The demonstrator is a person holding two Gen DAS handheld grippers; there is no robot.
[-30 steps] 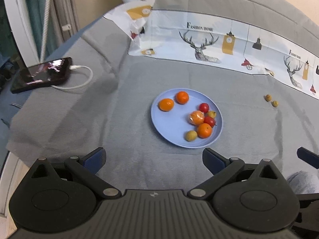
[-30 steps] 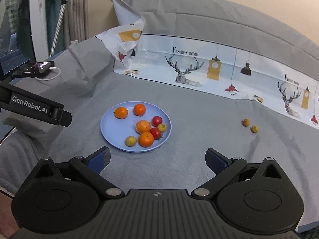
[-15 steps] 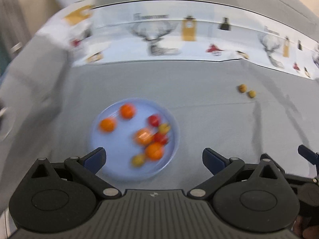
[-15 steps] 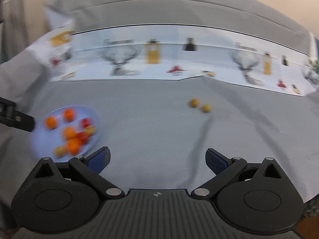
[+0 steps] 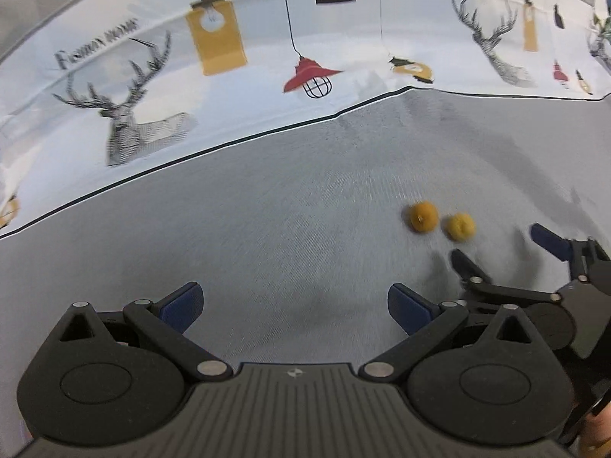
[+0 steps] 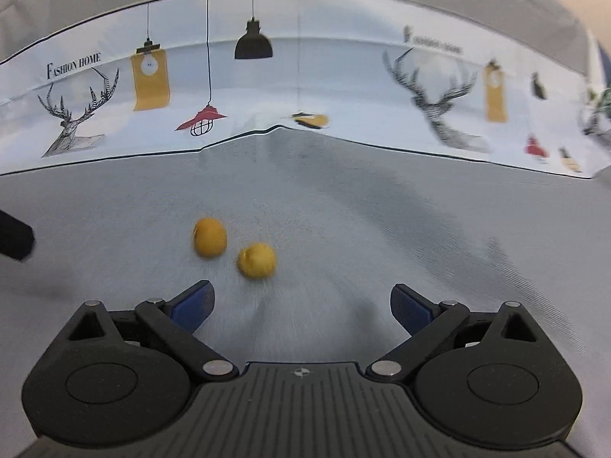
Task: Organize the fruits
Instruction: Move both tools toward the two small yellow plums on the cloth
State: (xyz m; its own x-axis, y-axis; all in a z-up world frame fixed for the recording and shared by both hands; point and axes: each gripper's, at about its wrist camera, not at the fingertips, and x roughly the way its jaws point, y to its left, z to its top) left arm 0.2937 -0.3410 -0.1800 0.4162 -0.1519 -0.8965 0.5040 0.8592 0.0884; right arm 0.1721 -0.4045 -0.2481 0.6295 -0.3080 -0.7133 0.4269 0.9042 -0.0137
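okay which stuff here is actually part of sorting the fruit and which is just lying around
Part of the job:
left yellow fruit
right yellow fruit
right gripper, open
left gripper, open

Just there:
grey cloth
printed deer-and-lamp fabric

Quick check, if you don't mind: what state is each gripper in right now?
Left gripper: open, holding nothing.
Right gripper: open, holding nothing, just short of the two small yellow round fruits on the grey cloth.
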